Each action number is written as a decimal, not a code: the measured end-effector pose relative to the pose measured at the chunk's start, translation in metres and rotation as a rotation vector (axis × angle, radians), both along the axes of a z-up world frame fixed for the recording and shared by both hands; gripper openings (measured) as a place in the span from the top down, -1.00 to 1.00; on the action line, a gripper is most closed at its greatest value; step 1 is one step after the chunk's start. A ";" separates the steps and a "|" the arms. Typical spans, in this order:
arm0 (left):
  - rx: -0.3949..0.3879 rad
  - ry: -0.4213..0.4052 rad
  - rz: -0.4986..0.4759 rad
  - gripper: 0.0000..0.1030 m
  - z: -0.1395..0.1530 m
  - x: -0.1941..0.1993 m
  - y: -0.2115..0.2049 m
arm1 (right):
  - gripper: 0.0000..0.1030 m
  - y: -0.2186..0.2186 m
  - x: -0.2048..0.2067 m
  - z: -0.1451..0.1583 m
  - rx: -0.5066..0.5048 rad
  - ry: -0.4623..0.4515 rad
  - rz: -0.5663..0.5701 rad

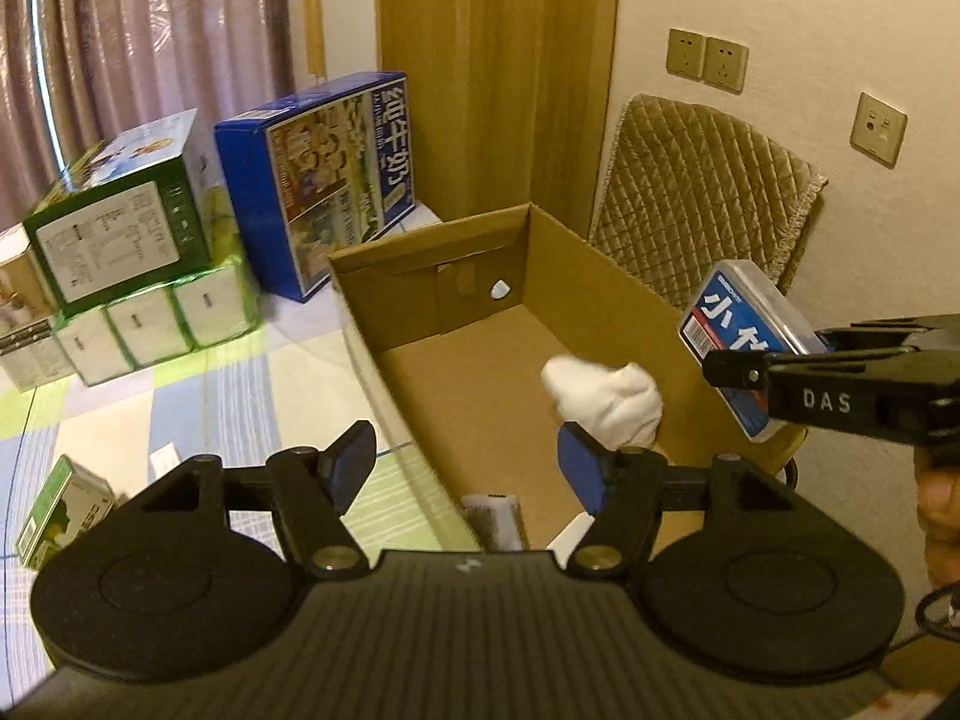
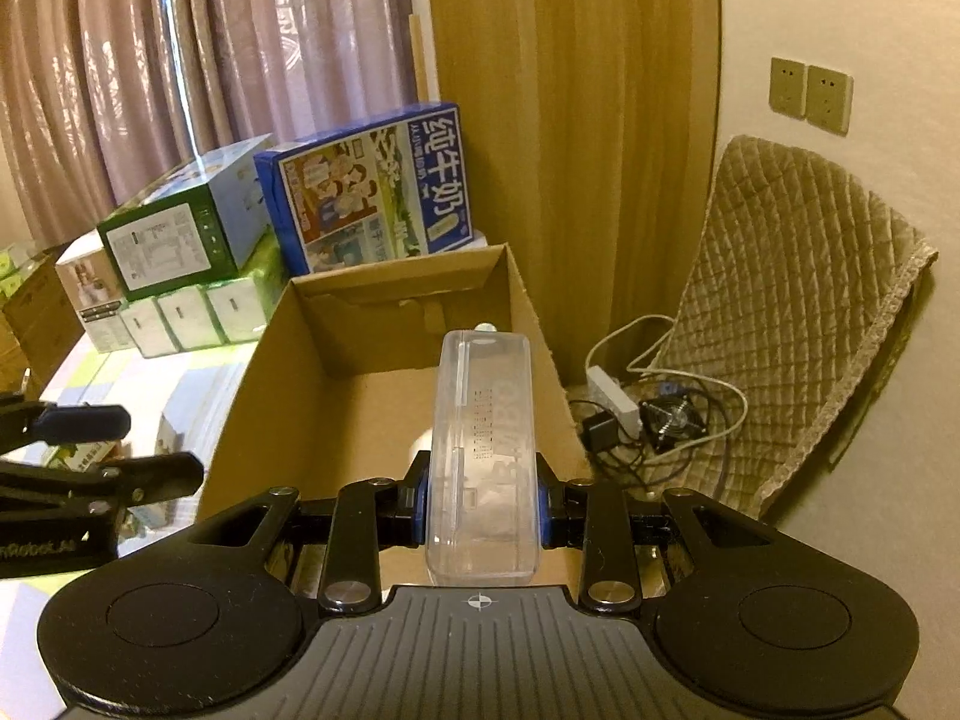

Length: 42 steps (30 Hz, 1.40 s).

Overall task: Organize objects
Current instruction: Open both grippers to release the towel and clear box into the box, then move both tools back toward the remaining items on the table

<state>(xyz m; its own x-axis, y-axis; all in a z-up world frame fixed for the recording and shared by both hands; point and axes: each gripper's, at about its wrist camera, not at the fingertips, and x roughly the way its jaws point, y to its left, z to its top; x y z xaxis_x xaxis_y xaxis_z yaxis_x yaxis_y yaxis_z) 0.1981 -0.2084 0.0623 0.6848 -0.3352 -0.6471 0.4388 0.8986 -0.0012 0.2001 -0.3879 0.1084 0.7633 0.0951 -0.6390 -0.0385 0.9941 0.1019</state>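
An open cardboard box (image 1: 600, 294) stands on the patchwork surface, and a crumpled white cloth (image 1: 606, 399) lies on its floor. My left gripper (image 1: 465, 468) is open and holds nothing; it hovers over the box's near left wall. Over the box's right wall, my right gripper (image 1: 774, 354) is shut on a clear plastic case (image 1: 744, 342) with a blue label. In the right wrist view the clear case (image 2: 480, 456) sits upright between the blue pads of the right gripper (image 2: 483, 504), above the box (image 2: 270, 384). The open left gripper (image 2: 120, 447) shows at the left.
A blue milk carton (image 1: 324, 180) and stacked green and white boxes (image 1: 126, 252) stand behind the cardboard box. A small green box (image 1: 60, 510) lies near left. A quilted cushion (image 2: 798, 312) leans on the wall, beside a power strip and cables (image 2: 636, 414) on the floor.
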 end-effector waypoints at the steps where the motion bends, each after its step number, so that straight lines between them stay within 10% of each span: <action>1: 0.000 0.001 0.004 -0.22 0.000 -0.002 0.003 | 0.45 0.002 0.002 0.000 0.001 -0.002 0.003; 6: -0.008 0.005 0.036 -0.24 -0.001 -0.008 0.017 | 0.43 0.007 0.014 0.003 0.014 -0.045 0.021; 9: -0.014 0.009 0.056 -0.25 -0.002 -0.011 0.026 | -0.06 0.003 0.019 0.000 0.034 -0.059 0.012; 20: -0.062 0.040 0.150 -0.32 -0.009 -0.042 0.072 | -0.21 0.006 -0.028 0.012 0.080 -0.091 0.004; 42: -0.056 0.011 0.399 -0.87 0.005 -0.128 0.211 | -0.96 0.135 -0.114 0.041 0.149 -0.120 0.209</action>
